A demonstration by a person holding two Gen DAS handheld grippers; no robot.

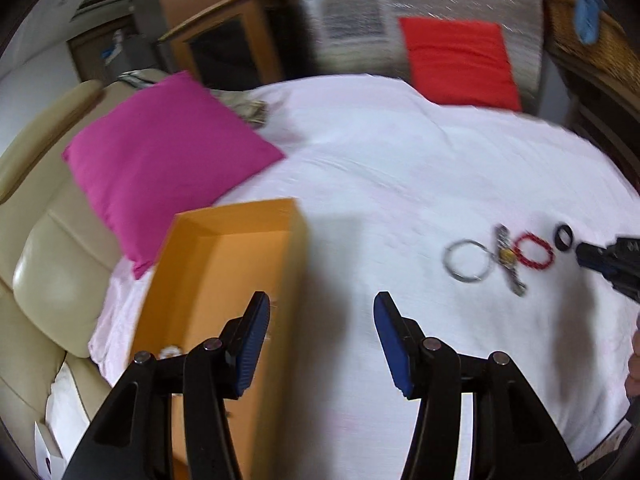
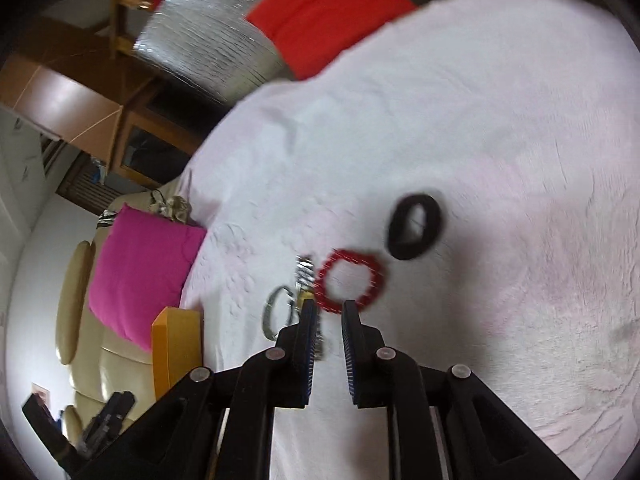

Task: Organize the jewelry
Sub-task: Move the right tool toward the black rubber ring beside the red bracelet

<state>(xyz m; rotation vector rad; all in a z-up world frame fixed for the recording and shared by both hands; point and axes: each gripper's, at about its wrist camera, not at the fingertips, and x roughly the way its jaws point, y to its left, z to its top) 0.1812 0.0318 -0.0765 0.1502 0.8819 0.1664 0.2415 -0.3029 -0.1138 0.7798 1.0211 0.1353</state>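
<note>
An open orange box (image 1: 224,280) lies on a white cloth (image 1: 380,168), with a small pale item (image 1: 170,351) inside at its near end. To the right lie a silver ring bracelet (image 1: 468,261), a metal watch (image 1: 509,258), a red beaded bracelet (image 1: 534,251) and a black ring (image 1: 563,237). My left gripper (image 1: 322,312) is open and empty above the box's right edge. My right gripper (image 2: 328,312) is open with a narrow gap, just short of the red bracelet (image 2: 350,281), with the watch (image 2: 305,276) and silver bracelet (image 2: 276,312) at its left and the black ring (image 2: 416,227) beyond.
A magenta cushion (image 1: 160,160) lies left of the box on a cream sofa (image 1: 48,264). A red cushion (image 1: 460,62) rests at the far edge against a silver padded sheet (image 1: 400,4). Wooden furniture (image 1: 216,28) stands behind. The box (image 2: 176,348) shows at the right wrist view's left.
</note>
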